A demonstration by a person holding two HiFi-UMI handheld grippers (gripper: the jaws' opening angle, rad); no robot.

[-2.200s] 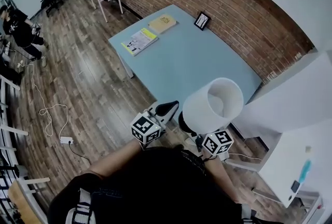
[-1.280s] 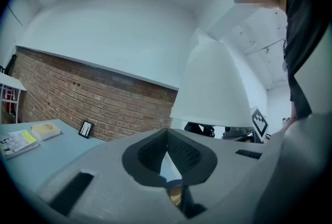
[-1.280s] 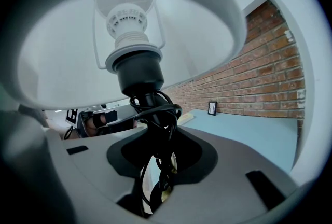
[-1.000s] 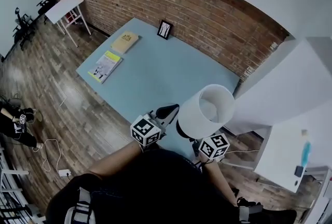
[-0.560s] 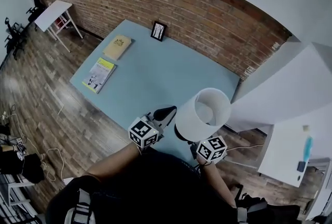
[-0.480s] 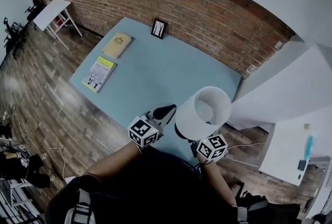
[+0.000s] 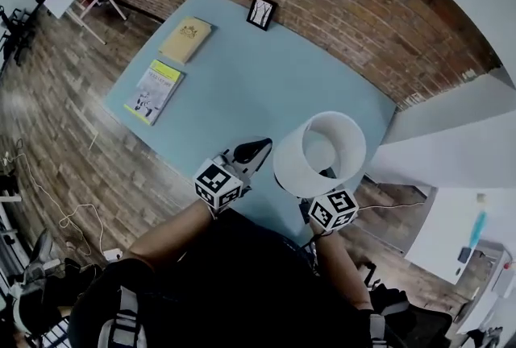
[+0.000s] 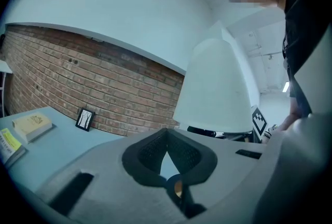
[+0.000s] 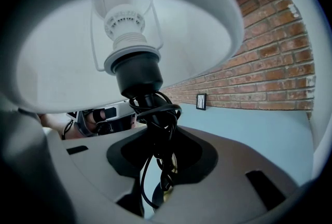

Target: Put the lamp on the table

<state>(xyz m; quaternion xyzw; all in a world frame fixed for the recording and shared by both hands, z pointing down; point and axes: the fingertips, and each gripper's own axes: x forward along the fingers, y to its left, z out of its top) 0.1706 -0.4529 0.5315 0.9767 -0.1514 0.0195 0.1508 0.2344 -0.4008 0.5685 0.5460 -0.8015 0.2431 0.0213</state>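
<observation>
Lamp [image 7: 322,151]: white tapered shade, white socket, black stem wound with black cord. Held upright above the near edge of the blue table [image 7: 266,72]. Right gripper [image 9: 155,155] is clamped on the corded stem under the shade. Left gripper [image 7: 254,151] is just beside the shade, jaws together on nothing. At the far end are a framed picture [image 7: 262,10] by the brick wall [image 7: 363,24], a tan book [image 7: 187,39] and a magazine [image 7: 153,87], all well apart from the shade.

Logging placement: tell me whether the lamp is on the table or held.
Held, not set down: the right gripper clamps the lamp by its cord-wrapped stem, near the edge of the table.
</observation>
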